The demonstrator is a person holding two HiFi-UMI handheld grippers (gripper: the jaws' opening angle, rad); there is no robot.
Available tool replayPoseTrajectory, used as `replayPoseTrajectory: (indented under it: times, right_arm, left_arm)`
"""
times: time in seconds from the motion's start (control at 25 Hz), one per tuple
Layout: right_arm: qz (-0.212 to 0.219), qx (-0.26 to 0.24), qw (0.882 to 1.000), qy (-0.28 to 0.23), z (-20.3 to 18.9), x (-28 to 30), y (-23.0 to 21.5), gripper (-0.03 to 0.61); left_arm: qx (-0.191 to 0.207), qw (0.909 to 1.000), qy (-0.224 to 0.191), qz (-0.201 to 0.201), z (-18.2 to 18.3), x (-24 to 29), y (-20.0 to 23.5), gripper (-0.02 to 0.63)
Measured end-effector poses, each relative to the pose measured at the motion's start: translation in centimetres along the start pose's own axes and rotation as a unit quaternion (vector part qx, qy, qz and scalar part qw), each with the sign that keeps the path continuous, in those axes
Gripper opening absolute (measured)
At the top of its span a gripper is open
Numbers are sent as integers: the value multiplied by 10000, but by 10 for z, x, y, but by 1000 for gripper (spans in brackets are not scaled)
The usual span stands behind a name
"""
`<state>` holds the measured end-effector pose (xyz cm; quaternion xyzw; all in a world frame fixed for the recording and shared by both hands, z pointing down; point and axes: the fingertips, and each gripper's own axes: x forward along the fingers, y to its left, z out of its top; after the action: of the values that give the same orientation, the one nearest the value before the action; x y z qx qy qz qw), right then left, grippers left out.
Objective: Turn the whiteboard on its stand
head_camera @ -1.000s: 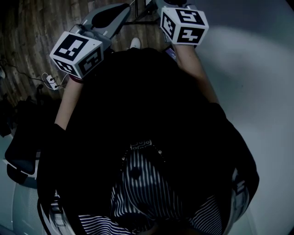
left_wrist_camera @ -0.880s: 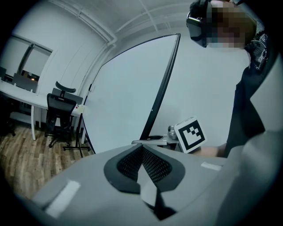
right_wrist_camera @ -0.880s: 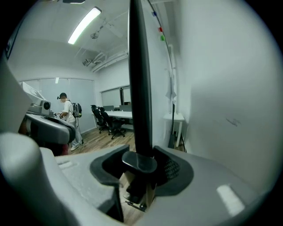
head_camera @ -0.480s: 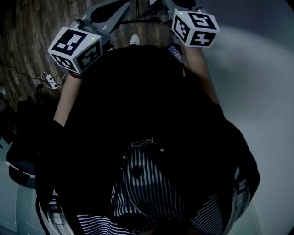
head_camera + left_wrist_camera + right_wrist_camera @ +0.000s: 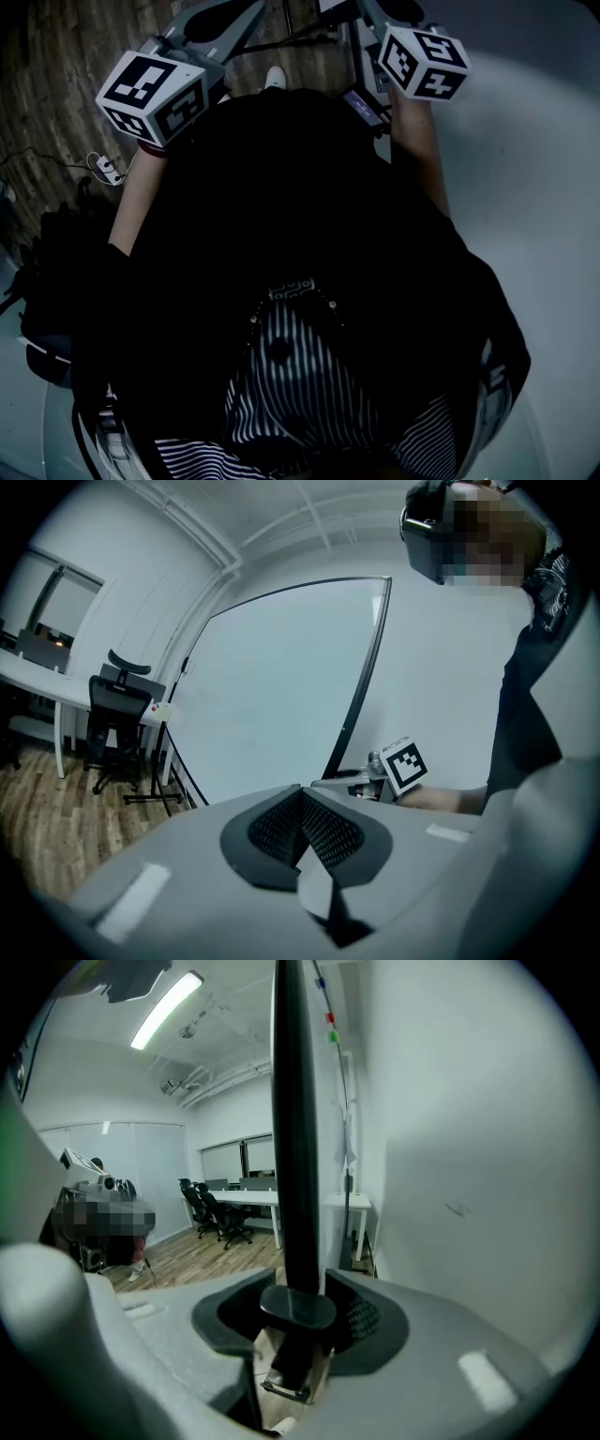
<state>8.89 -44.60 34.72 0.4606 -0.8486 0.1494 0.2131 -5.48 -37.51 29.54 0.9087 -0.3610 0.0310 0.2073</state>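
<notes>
Right gripper (image 5: 298, 1309), own view: clamped on the black frame edge (image 5: 292, 1129) of the whiteboard. Left gripper (image 5: 302, 819), own view: jaws pressed together, empty, apart from the whiteboard (image 5: 281, 686), facing its white face. Head view: both grippers held up ahead. Likely step: grip taken for the swing. Next: push the held edge round steadily, keeping the clamp firm.

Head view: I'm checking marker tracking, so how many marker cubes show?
2: one cube at the upper left, the other cube at the upper right. None seems hidden.
</notes>
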Motion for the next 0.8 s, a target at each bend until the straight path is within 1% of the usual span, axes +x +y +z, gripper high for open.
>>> replayPoseTrajectory:
  times: [0.16, 0.28, 0.36, 0.44, 0.6, 0.72, 0.8]
  right_arm:
    - [-94, -7, 9999, 67, 5, -6, -7, 170]
    - [-249, 15, 9996, 117, -5, -8, -18, 170]
    - [-332, 4, 9993, 164, -5, -7, -18, 170]
    - [-376, -48, 9991, 214, -6, 1, -21, 172]
    - [-521, -238, 9976, 389, -23, 11, -33, 184]
    - [-625, -64, 9972, 414, -26, 5, -34, 215]
    - [-750, 159, 9965, 336, -24, -7, -34, 215]
  left_arm:
    - [-26, 9999, -7, -105, 11, 0, 5, 3]
    - [-48, 9998, 29, -194, 5, 8, 6, 3]
    - [-66, 9996, 53, -276, 6, 10, 7, 3]
    - [-49, 9993, 70, -357, 5, 18, 7, 3]
    - [8, 9985, 168, -518, -9, 36, 5, 3]
    - [-10, 9977, 228, -634, -11, 39, 6, 3]
    - [-6, 9973, 240, -688, -11, 35, 3, 3]
